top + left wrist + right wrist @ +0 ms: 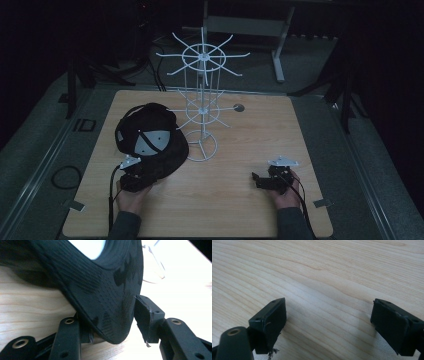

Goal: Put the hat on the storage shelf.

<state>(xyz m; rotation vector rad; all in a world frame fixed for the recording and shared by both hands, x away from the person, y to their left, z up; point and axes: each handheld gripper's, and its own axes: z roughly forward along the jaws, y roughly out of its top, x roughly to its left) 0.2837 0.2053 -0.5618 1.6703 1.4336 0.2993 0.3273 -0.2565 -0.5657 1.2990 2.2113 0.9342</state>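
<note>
The left gripper (113, 322) has its 2 jaws half apart around the brim of the black fabric baseball cap (150, 137), which lies upside down on the pale wooden table (240, 200); contact unclear. The right gripper (328, 322) gapes empty. Beyond stands a white wire display rack (202, 100).

The cap (150, 137) is black all over, and its underside shows a pale grey-white lining crossed by dark seam bands. Close up in the left gripper view its brim (110, 297) carries a fine ribbed weave with darker black bat-like shapes printed tone on tone. The wire rack (202, 100) is plain white, from its 2 spoked rings down to its round foot. The table (240, 200) is light wood with long wavy grain lines. Both the left gripper (136, 176) and the right gripper (266, 181) are matte black with brass-coloured pivot rings, each topped by a light grey plate. The sleeves are dark grey.
</note>
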